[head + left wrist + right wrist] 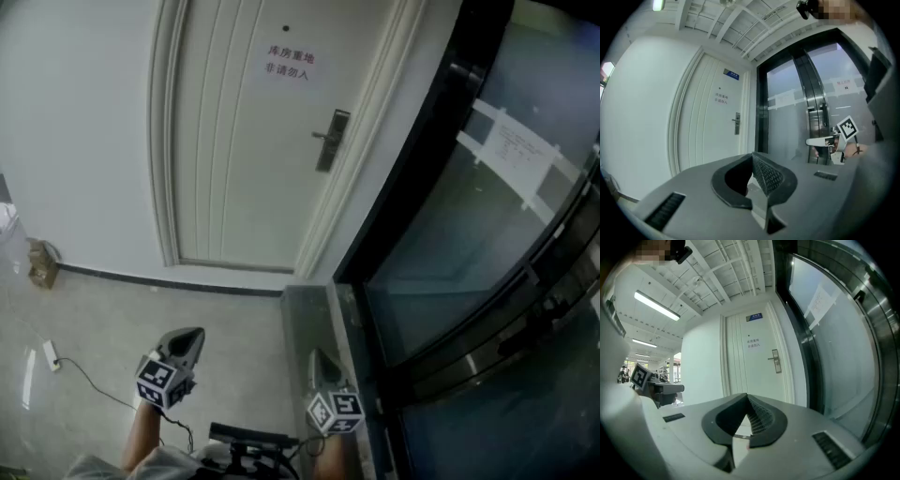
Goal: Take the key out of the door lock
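The white door (234,150) stands shut ahead, with a dark lock plate and lever handle (331,141) on its right side. That lock plate also shows small in the left gripper view (737,123) and in the right gripper view (775,361). At this distance I cannot make out a key. Both grippers are held low and far from the door, pointing toward it. My left gripper (192,333) (752,155) is shut with nothing in it. My right gripper (317,354) (746,396) is also shut and empty.
A black-framed glass wall (469,234) with a taped paper notice (518,148) runs along the right. A printed sign (288,64) hangs on the door. A cardboard box (40,262) and a power strip with cable (51,354) lie on the floor at left.
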Action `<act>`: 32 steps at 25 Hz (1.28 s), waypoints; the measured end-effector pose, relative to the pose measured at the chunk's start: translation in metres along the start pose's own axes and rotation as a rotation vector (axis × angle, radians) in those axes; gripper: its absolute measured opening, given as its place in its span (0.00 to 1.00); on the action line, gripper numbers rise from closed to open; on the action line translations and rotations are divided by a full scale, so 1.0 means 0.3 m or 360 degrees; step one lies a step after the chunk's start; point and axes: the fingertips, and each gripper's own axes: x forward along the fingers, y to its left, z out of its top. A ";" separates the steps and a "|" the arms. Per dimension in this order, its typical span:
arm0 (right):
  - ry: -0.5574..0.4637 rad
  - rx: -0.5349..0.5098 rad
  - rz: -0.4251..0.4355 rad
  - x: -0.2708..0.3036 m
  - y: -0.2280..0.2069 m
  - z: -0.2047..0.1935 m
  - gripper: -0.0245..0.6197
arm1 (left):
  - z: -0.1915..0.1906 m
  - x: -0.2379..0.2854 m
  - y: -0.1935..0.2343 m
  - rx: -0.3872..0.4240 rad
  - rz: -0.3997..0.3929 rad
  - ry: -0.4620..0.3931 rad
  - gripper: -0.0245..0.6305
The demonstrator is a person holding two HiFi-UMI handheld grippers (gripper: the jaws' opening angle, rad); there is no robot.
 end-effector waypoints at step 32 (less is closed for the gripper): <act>-0.0021 0.0007 -0.0060 0.641 -0.297 0.080 0.05 | 0.072 0.641 0.348 0.0000 -0.0026 0.0012 0.04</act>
